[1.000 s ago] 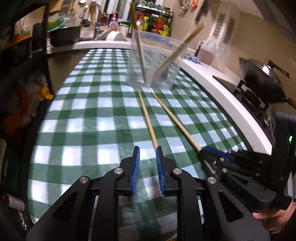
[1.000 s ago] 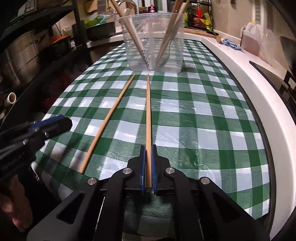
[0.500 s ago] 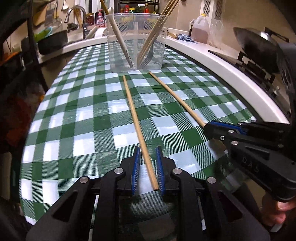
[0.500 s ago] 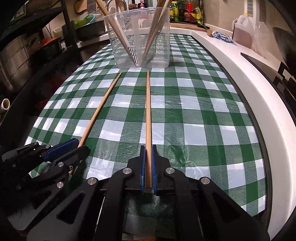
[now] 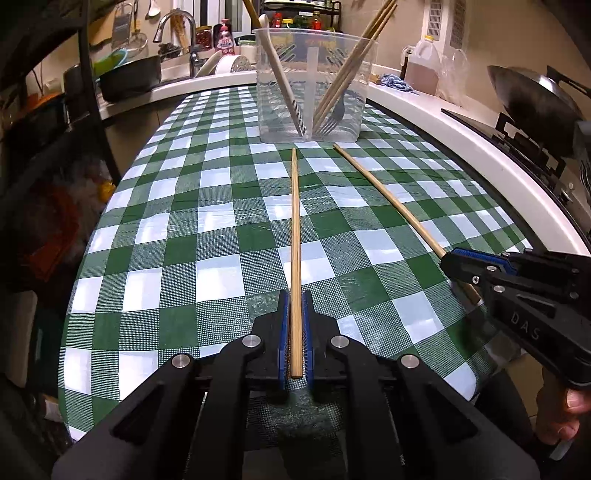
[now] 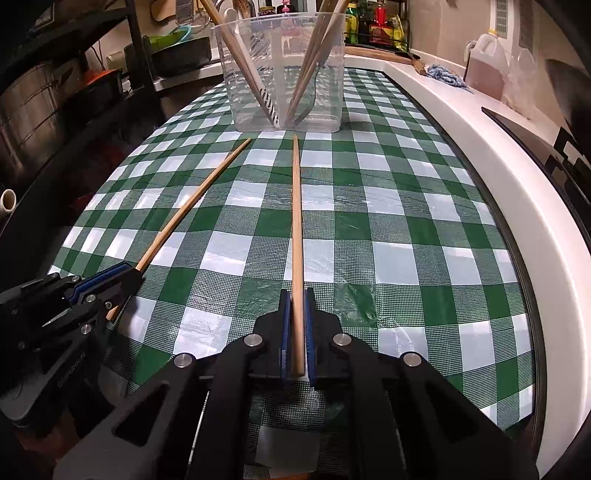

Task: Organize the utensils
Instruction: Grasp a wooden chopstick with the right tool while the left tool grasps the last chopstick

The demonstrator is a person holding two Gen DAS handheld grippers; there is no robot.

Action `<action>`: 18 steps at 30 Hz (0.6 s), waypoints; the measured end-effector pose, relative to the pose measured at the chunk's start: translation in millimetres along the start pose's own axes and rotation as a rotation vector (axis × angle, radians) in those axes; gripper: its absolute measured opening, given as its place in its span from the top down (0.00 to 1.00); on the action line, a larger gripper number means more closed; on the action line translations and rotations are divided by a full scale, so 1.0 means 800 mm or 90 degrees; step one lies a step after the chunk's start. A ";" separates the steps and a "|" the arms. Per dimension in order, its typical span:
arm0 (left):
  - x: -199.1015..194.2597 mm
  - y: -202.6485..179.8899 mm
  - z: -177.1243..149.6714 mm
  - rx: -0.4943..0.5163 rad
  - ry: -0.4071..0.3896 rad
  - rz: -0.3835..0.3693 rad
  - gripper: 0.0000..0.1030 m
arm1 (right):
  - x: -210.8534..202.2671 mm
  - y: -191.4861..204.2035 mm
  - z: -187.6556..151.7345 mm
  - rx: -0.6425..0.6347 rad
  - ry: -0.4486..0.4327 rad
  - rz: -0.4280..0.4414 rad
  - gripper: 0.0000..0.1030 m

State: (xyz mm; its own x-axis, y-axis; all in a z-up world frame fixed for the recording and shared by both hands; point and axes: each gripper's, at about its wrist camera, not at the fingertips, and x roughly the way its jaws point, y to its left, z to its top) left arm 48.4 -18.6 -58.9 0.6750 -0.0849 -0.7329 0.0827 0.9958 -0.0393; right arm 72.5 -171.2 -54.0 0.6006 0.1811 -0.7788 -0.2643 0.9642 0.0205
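Two long wooden chopsticks lie on the green checked tablecloth [image 5: 177, 236]. My left gripper [image 5: 294, 299] is shut on the near end of the left chopstick [image 5: 294, 221]. My right gripper [image 6: 296, 295] is shut on the near end of the right chopstick [image 6: 296, 206]. Each gripper shows in the other's view: the right one [image 5: 458, 258] and the left one [image 6: 122, 271]. Both chopsticks point at a clear plastic holder [image 5: 314, 85] at the far end, which holds several chopsticks, a fork and a spoon.
A white counter edge [image 5: 461, 133] runs along the right, with a stove and a wok [image 5: 532, 96] beyond it. A sink, faucet [image 5: 177, 33] and black pan stand at the back left. Dark shelving [image 6: 44, 92] lines the left side.
My left gripper has moved over the left chopstick's near end and closed on it. My right gripper has stayed shut on the right chopstick.
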 end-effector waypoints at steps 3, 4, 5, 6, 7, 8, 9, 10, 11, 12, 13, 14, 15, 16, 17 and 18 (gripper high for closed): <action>0.000 0.001 0.001 -0.005 -0.002 -0.002 0.93 | 0.000 0.000 0.000 -0.001 -0.002 -0.002 0.91; 0.000 0.001 0.001 -0.005 -0.001 -0.002 0.93 | 0.000 0.000 -0.001 -0.001 -0.003 -0.003 0.91; 0.000 0.001 0.001 -0.005 -0.001 -0.003 0.93 | 0.000 0.000 -0.001 -0.001 -0.004 -0.004 0.91; 0.000 0.001 0.001 -0.006 -0.001 -0.003 0.93 | -0.001 0.001 -0.001 -0.001 -0.005 -0.005 0.91; 0.000 0.001 0.001 -0.006 -0.001 -0.003 0.94 | -0.001 0.001 -0.002 -0.001 -0.006 -0.006 0.91; 0.000 0.001 0.001 -0.006 -0.001 -0.003 0.94 | -0.001 0.001 -0.002 -0.001 -0.007 -0.006 0.91; 0.000 0.001 0.001 -0.006 -0.001 -0.003 0.94 | -0.001 0.001 -0.002 0.000 -0.007 -0.005 0.91; 0.000 0.001 0.001 -0.007 -0.001 -0.002 0.94 | -0.001 0.001 -0.002 -0.001 -0.007 -0.004 0.92; 0.000 0.001 0.001 -0.007 -0.001 -0.003 0.94 | -0.001 0.001 -0.002 -0.002 -0.007 -0.002 0.93; 0.000 0.001 0.001 -0.007 -0.001 -0.003 0.94 | 0.000 0.001 -0.002 -0.002 -0.007 -0.002 0.93; 0.000 0.001 0.001 -0.008 -0.002 -0.003 0.94 | -0.001 0.001 -0.003 -0.002 -0.008 -0.002 0.93; 0.000 0.001 0.001 -0.007 -0.003 -0.002 0.94 | -0.001 0.001 -0.002 -0.003 -0.007 -0.002 0.93; 0.000 0.000 0.001 -0.005 -0.003 0.000 0.94 | -0.001 0.001 -0.002 -0.003 -0.007 -0.002 0.93; 0.000 0.000 0.001 -0.004 -0.003 0.001 0.94 | -0.001 0.001 -0.002 -0.002 -0.007 -0.002 0.93; 0.000 0.000 0.000 -0.004 -0.004 0.002 0.94 | -0.001 0.002 -0.002 -0.003 -0.007 -0.002 0.93; 0.000 -0.001 0.001 -0.004 -0.005 0.003 0.94 | -0.001 0.002 -0.002 -0.003 -0.008 -0.002 0.93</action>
State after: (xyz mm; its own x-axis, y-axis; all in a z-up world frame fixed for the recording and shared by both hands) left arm 48.5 -19.2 -58.5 0.6807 -0.0810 -0.7280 0.0756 0.9963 -0.0402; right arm 70.3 -170.3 -54.8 0.6103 0.1807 -0.7713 -0.2661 0.9638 0.0152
